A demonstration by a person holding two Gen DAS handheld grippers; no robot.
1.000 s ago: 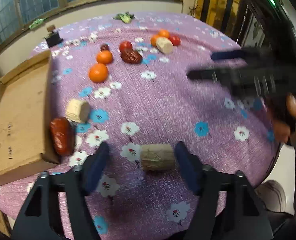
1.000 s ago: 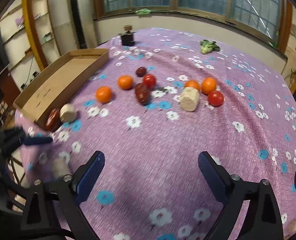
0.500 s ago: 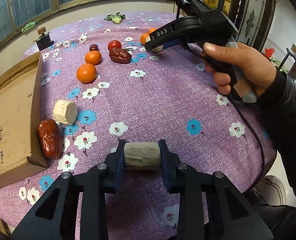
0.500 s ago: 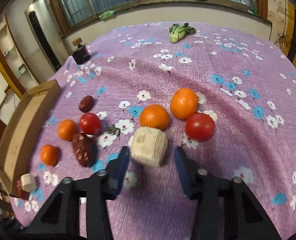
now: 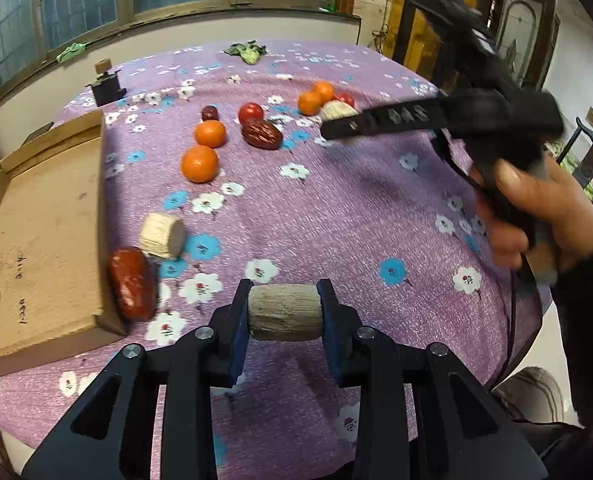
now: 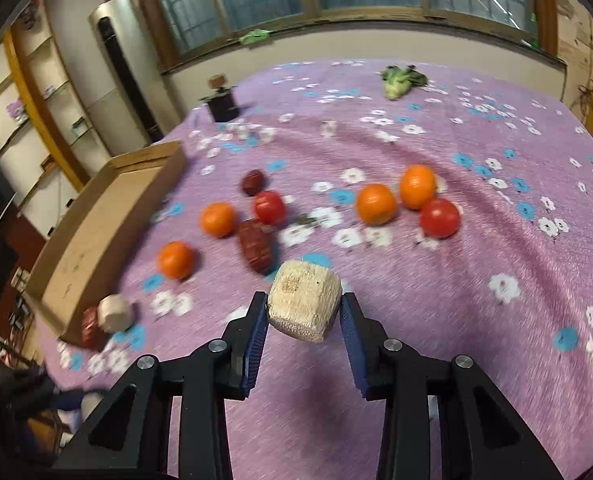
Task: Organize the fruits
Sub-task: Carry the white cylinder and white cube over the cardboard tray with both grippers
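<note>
My left gripper [image 5: 284, 304] is shut on a pale greyish cylinder piece [image 5: 285, 311], held crosswise low over the purple flowered cloth. My right gripper [image 6: 302, 312] is shut on a cream ribbed chunk [image 6: 304, 305], lifted off the cloth; it shows blurred in the left wrist view as the right gripper [image 5: 336, 120] held by a hand [image 5: 536, 216]. Several oranges [image 6: 375, 204], two tomatoes [image 6: 439, 218] and dark red dates [image 6: 255, 245] lie mid-table. Another cream chunk [image 5: 162, 235] and a red date [image 5: 132, 283] lie by the cardboard tray [image 5: 36, 232].
The open cardboard tray [image 6: 108, 224] sits at the table's left edge. A green vegetable [image 6: 400, 80] and a small black stand [image 6: 222, 104] are at the far side. Windows, shelves and a chair ring the round table [image 6: 496, 340].
Both grippers closed: the left on the greyish cylinder, the right on the cream chunk beside the oranges. The right then lifted its chunk and carried it left, toward the tray side.
</note>
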